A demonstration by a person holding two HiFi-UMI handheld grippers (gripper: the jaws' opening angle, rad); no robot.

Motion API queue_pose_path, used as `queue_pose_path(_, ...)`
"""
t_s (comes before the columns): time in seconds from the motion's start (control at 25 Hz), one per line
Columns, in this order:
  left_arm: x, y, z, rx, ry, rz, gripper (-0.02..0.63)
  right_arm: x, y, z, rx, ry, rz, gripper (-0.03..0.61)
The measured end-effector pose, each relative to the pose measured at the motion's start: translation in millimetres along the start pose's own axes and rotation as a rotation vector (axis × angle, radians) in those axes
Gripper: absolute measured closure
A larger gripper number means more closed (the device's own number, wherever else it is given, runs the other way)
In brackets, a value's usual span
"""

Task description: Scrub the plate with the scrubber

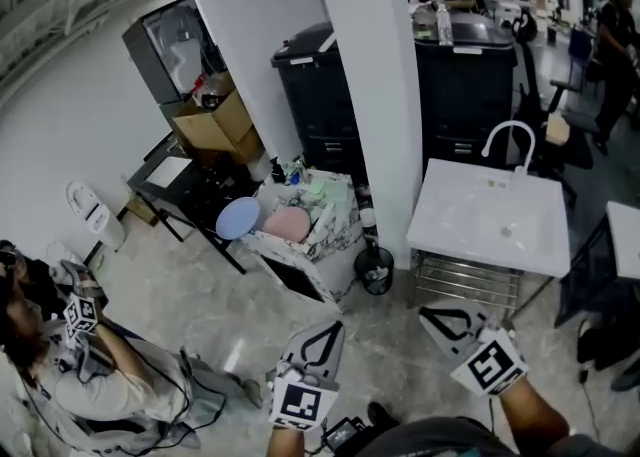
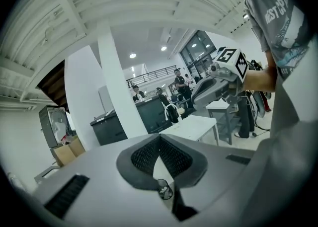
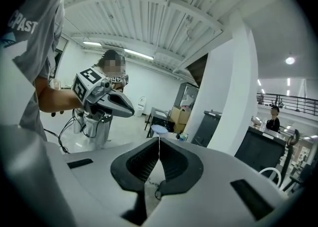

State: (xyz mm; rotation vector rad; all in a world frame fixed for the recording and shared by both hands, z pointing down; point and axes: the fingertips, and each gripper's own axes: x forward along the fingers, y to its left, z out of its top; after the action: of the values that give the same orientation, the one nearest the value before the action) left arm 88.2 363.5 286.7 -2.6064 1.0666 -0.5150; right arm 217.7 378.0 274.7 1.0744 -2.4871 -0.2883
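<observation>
Head view: the left gripper (image 1: 325, 337) and right gripper (image 1: 440, 320) were both carried with jaws pressed together on nothing, apparently because the blue plate (image 1: 238, 217), propped in a crate (image 1: 335, 215) by the pillar (image 1: 370, 95), was well apart; no scrubber was seen.

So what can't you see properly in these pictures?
- Scrubber: none can be picked out in any view; the box is too small and cluttered in the head view.
- Blue plate and pink plate: too small in the head view to tell clean from dirty.
- Sink: in the left gripper view the left tongs hide its near part.
</observation>
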Motion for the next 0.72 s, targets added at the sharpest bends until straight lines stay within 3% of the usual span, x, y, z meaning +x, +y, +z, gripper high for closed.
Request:
queue_pose_path(0.32,7,74,-24,0.006,-0.032,-0.031,0.611,71,-8,17,0.005,0.042,-0.034,0.548)
queue_pose_path(0.72,14,145,-57,-0.031,-0.044,0.009,0.611,146,-18,33,-0.012,0.045,-0.021,0.548)
